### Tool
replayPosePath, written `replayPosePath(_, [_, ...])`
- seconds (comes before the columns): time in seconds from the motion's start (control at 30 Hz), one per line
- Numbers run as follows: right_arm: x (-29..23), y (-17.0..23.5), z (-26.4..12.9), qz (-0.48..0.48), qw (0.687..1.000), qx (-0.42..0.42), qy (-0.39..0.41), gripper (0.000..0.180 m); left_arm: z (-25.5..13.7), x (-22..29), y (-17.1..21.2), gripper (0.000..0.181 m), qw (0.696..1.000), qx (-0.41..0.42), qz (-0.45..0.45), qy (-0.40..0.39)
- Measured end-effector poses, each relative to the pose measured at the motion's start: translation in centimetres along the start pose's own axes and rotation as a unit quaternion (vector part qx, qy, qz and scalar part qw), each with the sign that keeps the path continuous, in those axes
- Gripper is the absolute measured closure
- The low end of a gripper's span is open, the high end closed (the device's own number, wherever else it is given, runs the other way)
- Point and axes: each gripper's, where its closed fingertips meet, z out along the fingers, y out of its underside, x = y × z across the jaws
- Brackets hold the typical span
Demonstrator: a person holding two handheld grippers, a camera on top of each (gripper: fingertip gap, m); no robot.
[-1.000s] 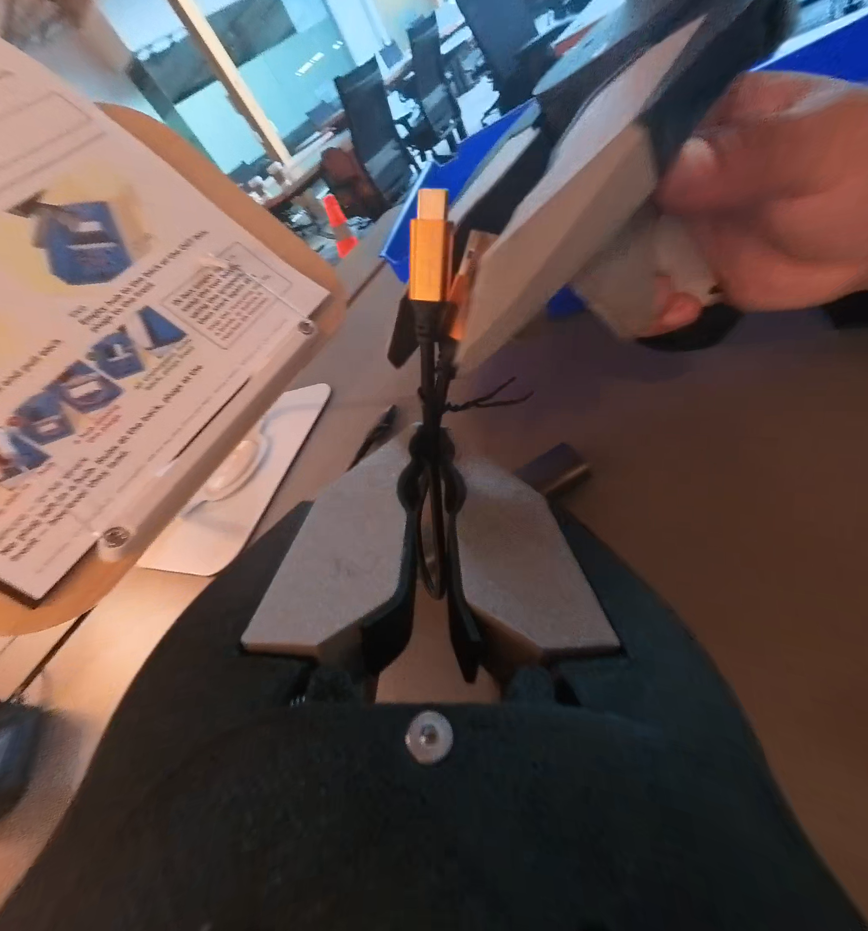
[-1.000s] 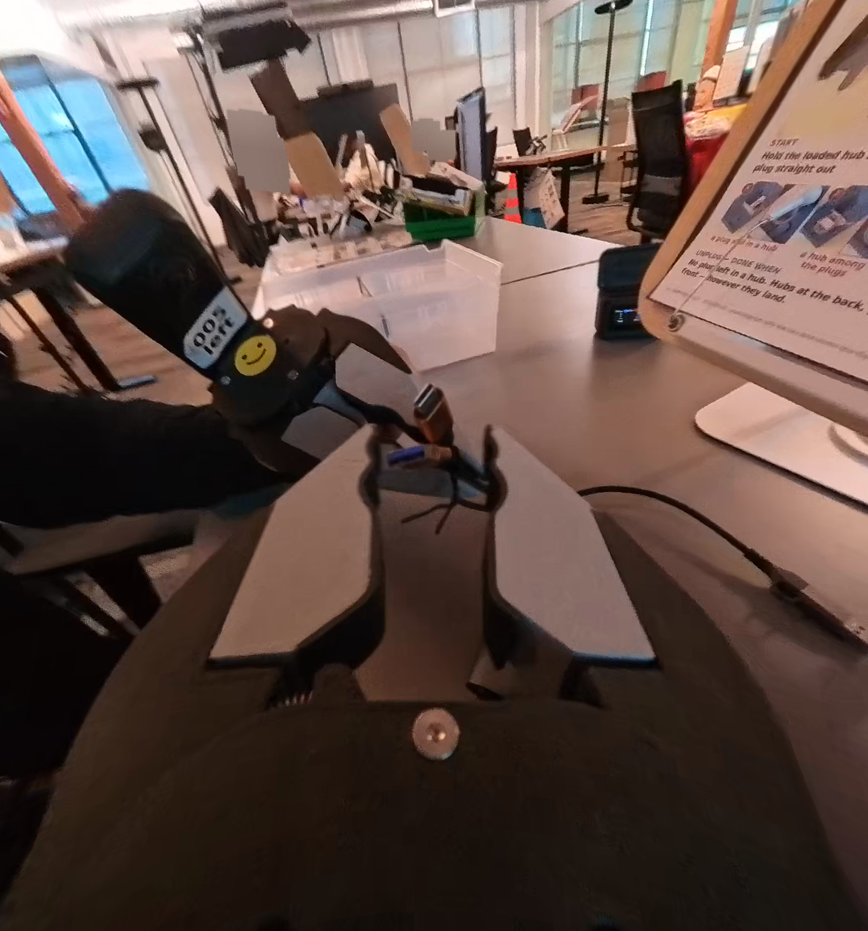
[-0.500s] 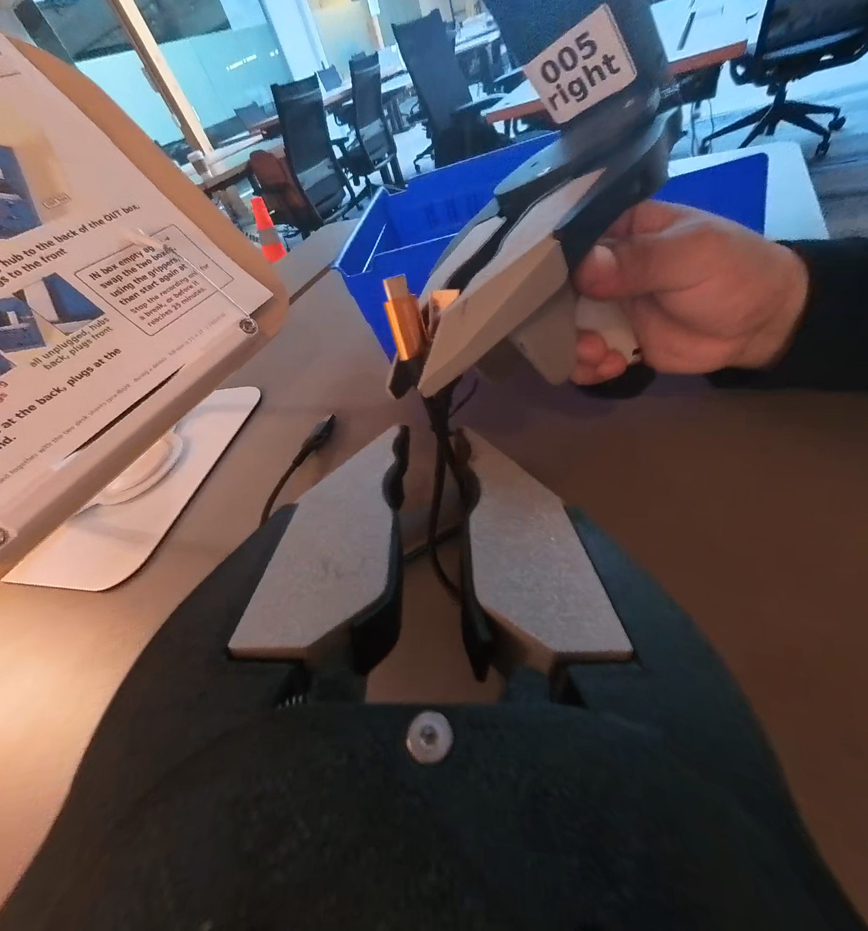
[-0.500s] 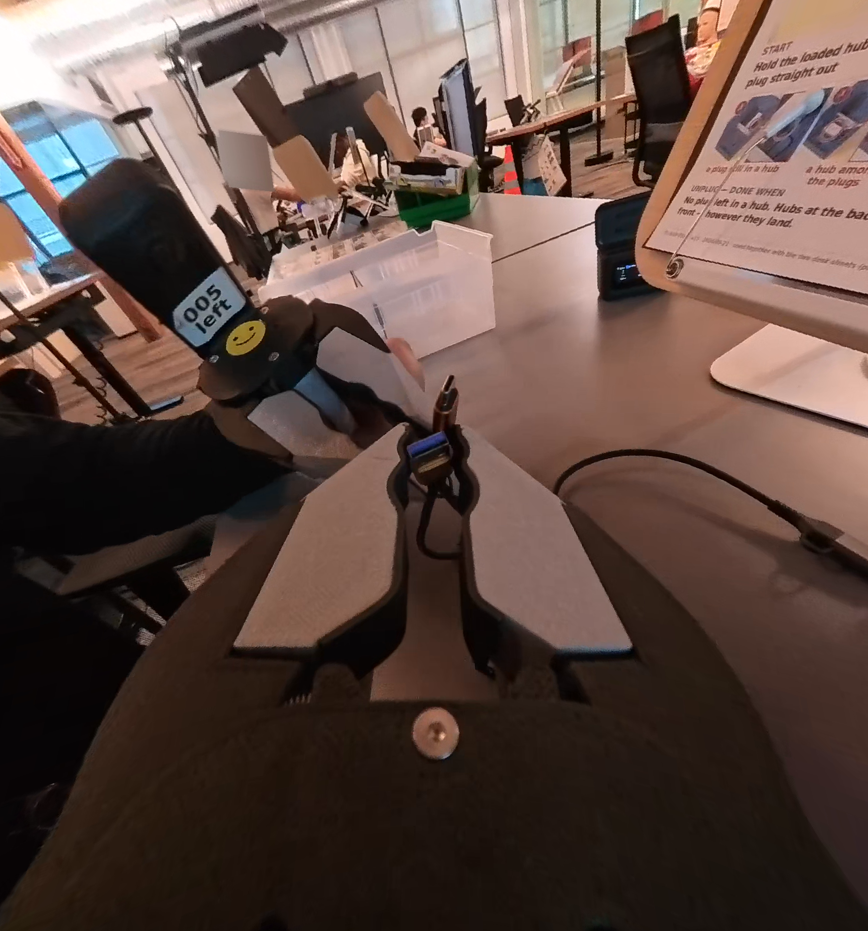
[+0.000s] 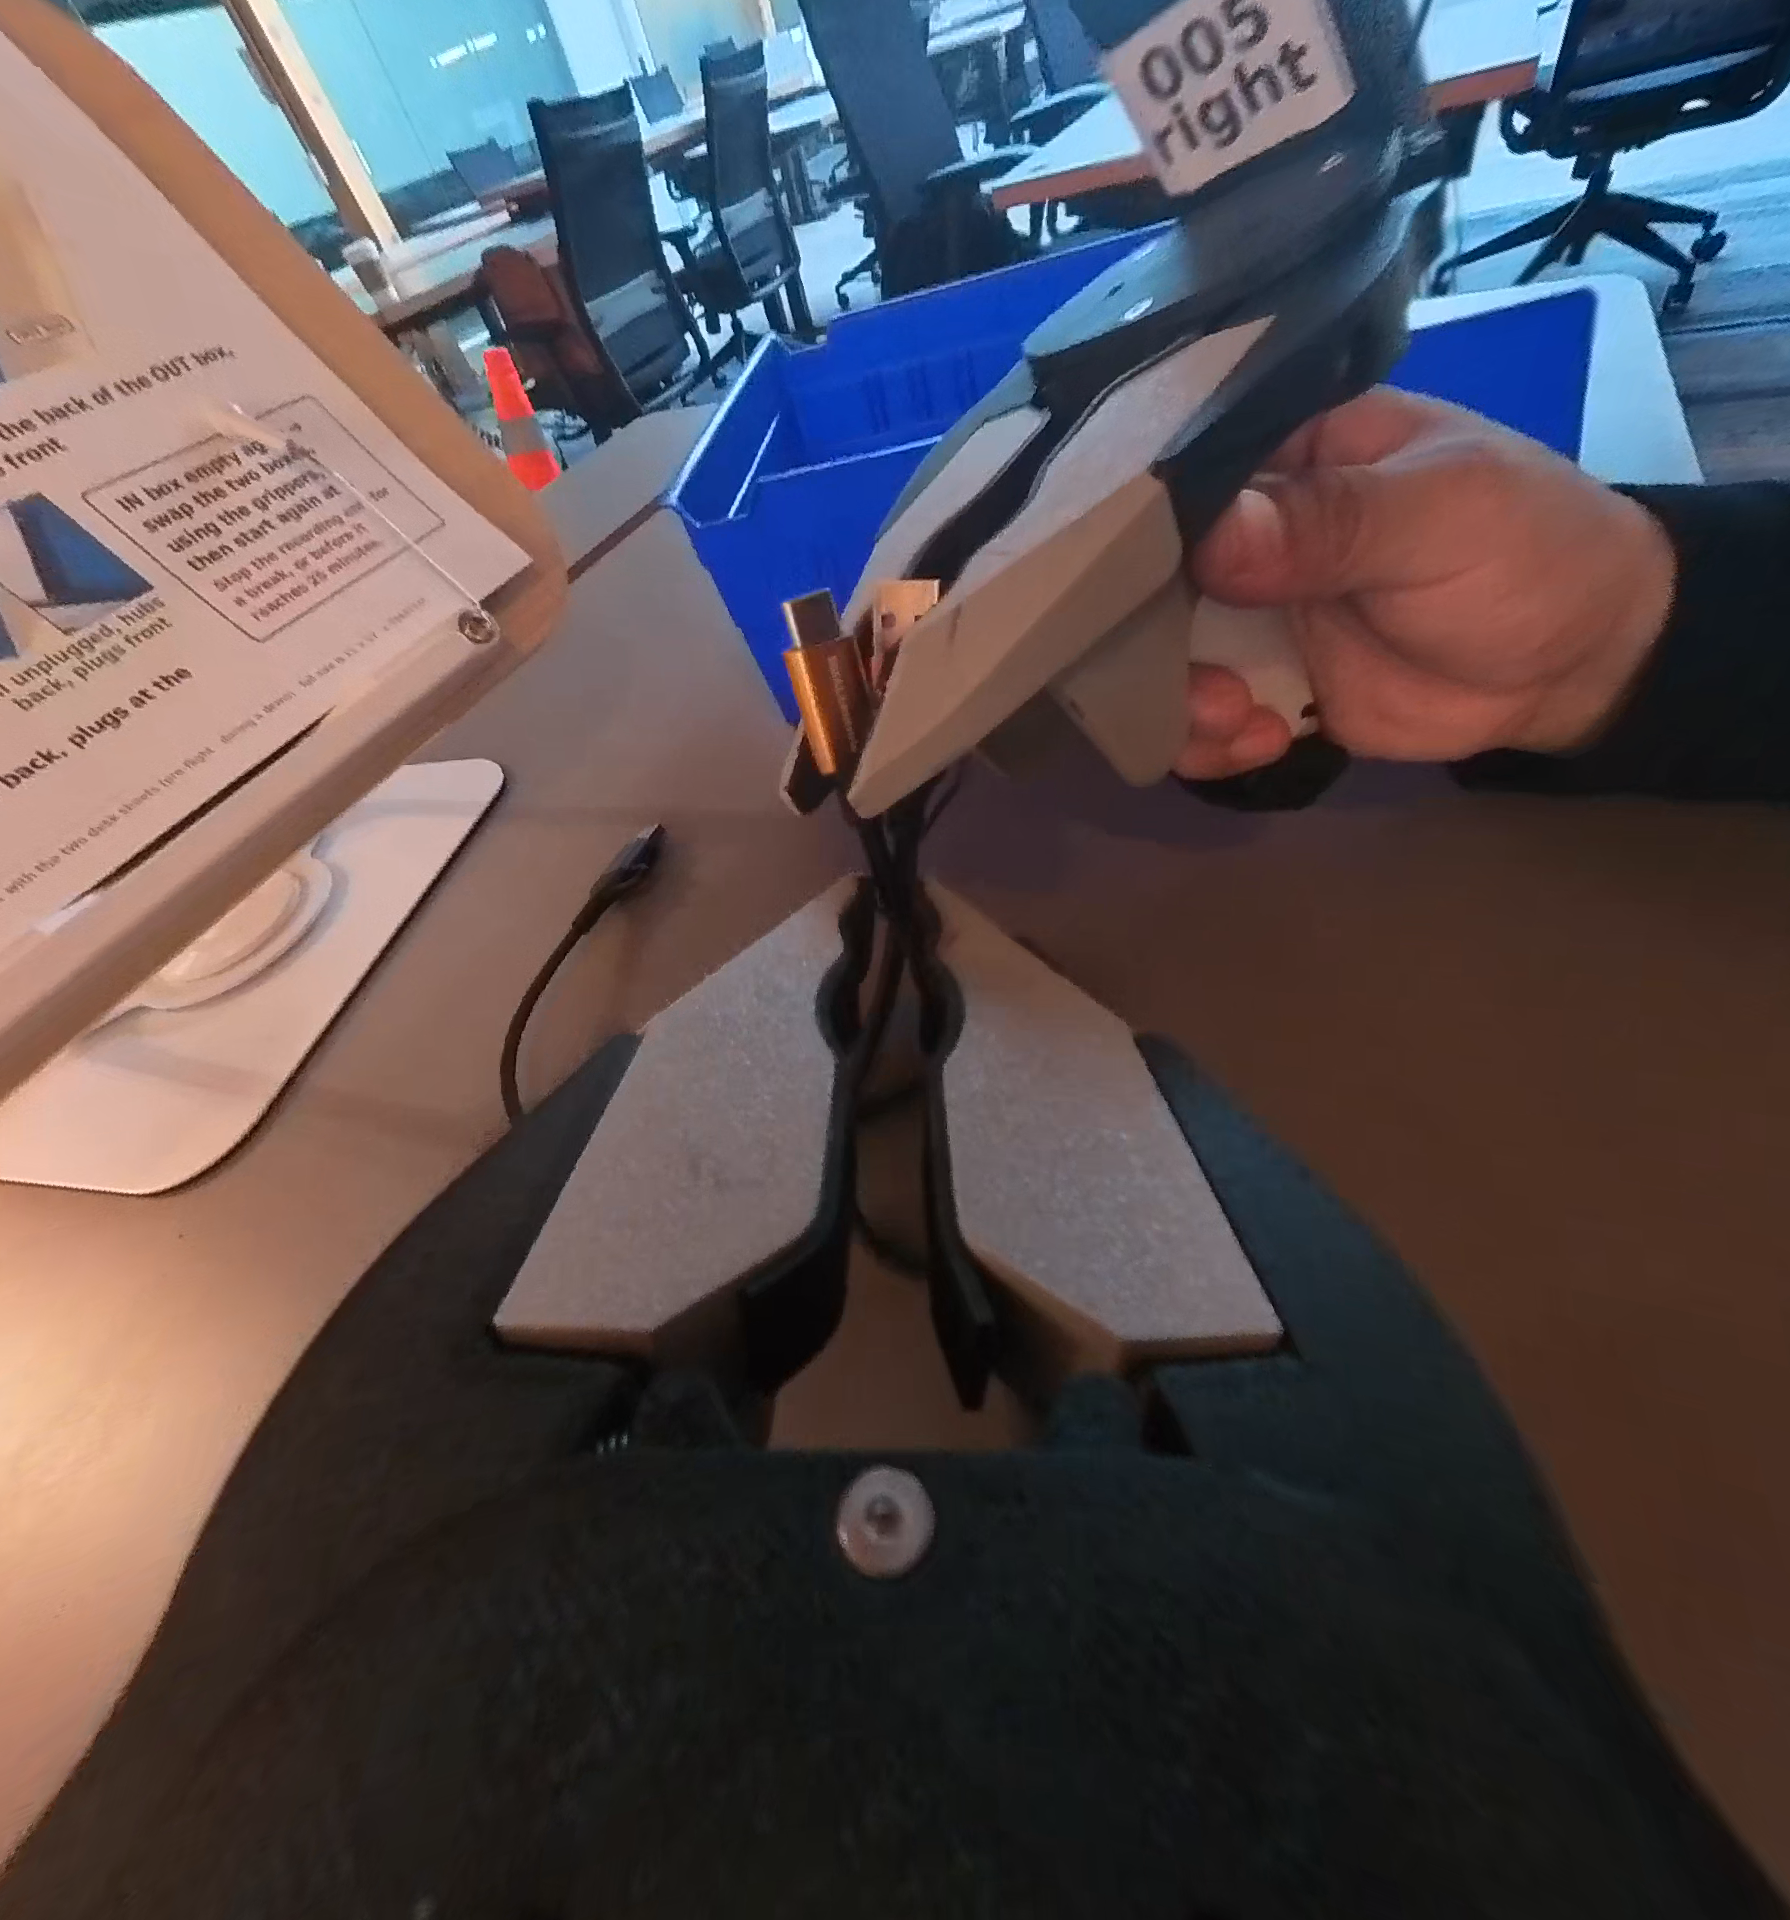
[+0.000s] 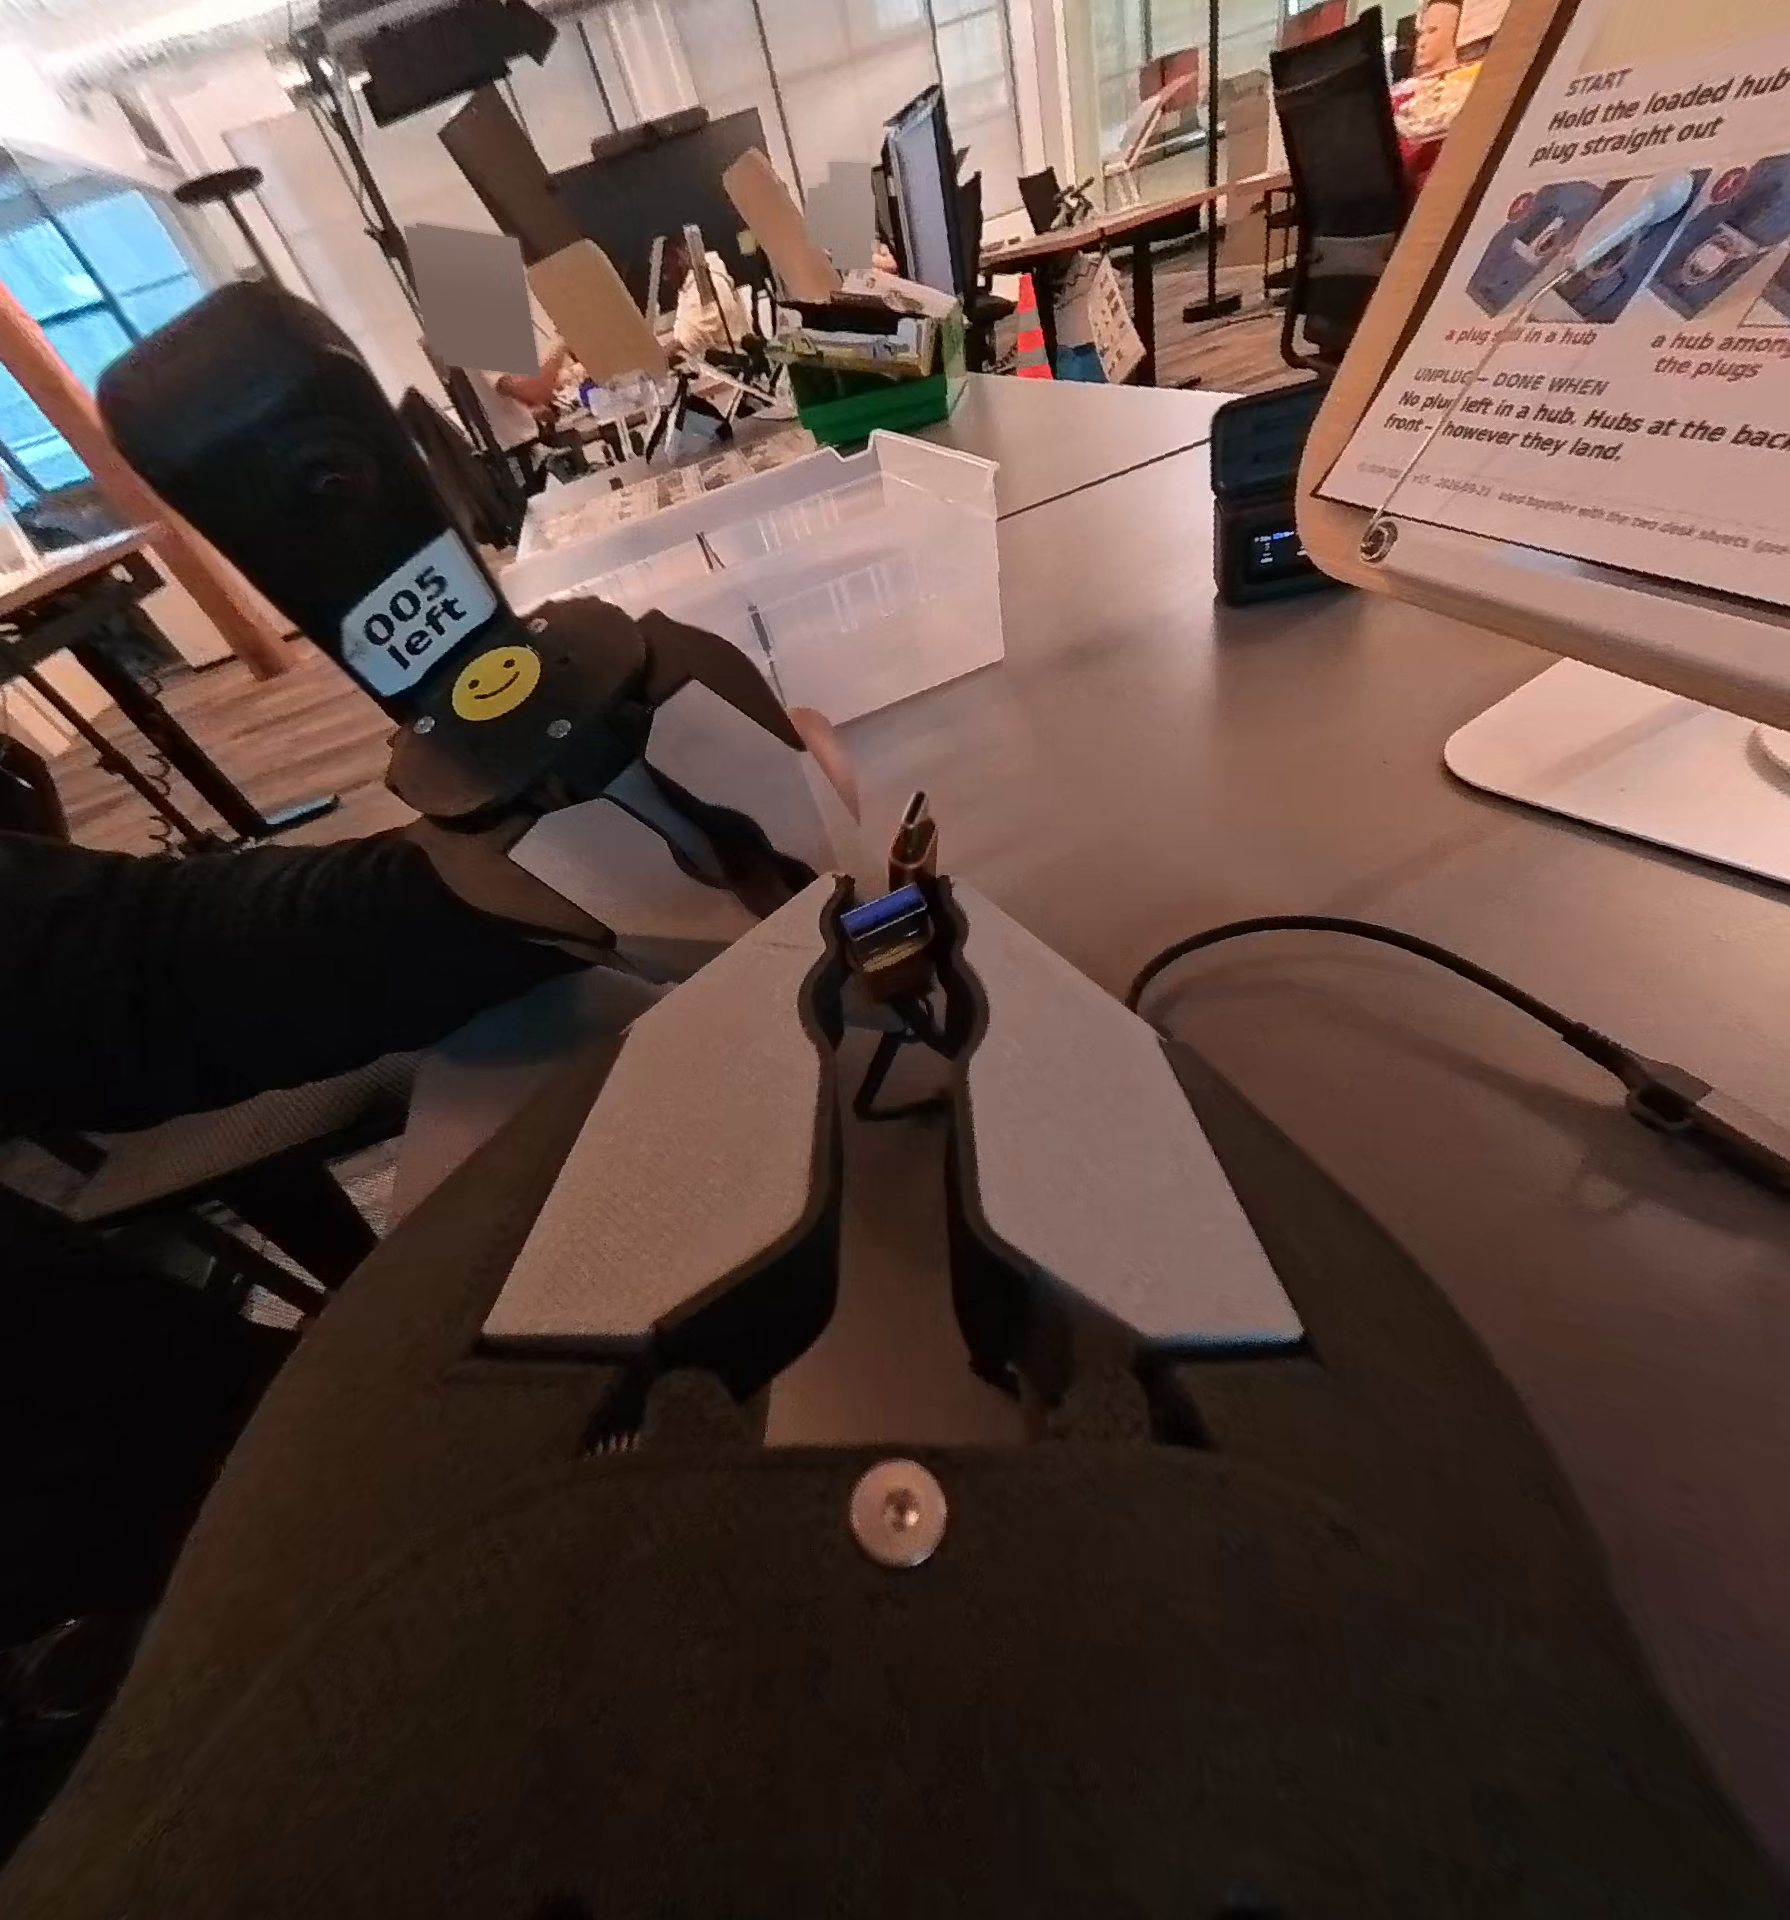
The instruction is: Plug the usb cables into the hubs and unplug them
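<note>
Two hand-held grippers meet above a grey tabletop, sharing one short black cable with copper-coloured plugs. The right gripper is clamped on the blue-tongued plug at its fingertips, while the cable's other plug, a slimmer connector, stands free just beyond them, pointing up. In the left wrist view the looped cable hangs down from that grasp and runs between the fingers of the left gripper, which stand narrowly apart; whether they actually pinch the cable or only flank it cannot be told. A hub on its own black lead lies on the tabletop to the right, well apart from both grippers, with nothing plugged into it as far as can be seen. A blue bin sits at the far side, a clear bin to the left, and a board with an instruction sheet stands on a white base. The plug appears to be changing hands ahead of insertion. The risks from here lie in the grasp: the right gripper holds the plug near its tip, so a tug from the left on the loop could twist it askew or pull it out. A plug tilted in the fingers would meet the hub's port crooked and jam, and the loose hub could slide if pushed without being held.
</note>
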Motion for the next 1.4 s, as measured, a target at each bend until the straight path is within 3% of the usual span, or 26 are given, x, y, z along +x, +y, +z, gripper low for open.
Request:
replayPosePath(0.33, [0.9,0.2,-0.2,0.001,1.0,-0.003,0.029,0.168,0.5,-0.2,1.4,0.177,0.999,-0.037,-0.003,-0.005])
replayPosePath(0.7, [0.3,0.4,0.2,0.001,1.0,-0.003,0.007,0.167,0.0,-0.3,0.5,0.179,1.0,-0.022,-0.008,0.001])
replayPosePath(0.9, [0.8,0.5,-0.1,-0.05,0.996,-0.022,0.065,0.168,0.6,-0.1,1.5,0.177,0.999,-0.043,-0.004,-0.006])
replayPosePath(1.1, [1.1,0.1,-0.7,-0.016,0.998,-0.003,0.056,0.168,0.6,-0.1,1.4,0.177,0.999,-0.043,0.023,-0.021])
replayPosePath(1.27, [2.6,2.0,-0.3,-0.112,0.977,-0.086,0.157,0.168,0.0,-0.3,0.1,0.181,0.998,-0.017,0.045,-0.029])
replayPosePath(1.4, [0.9,0.8,-0.1,-0.128,0.982,-0.053,0.126,0.168,0.1,-0.5,0.9,0.181,0.998,-0.036,0.041,-0.032])
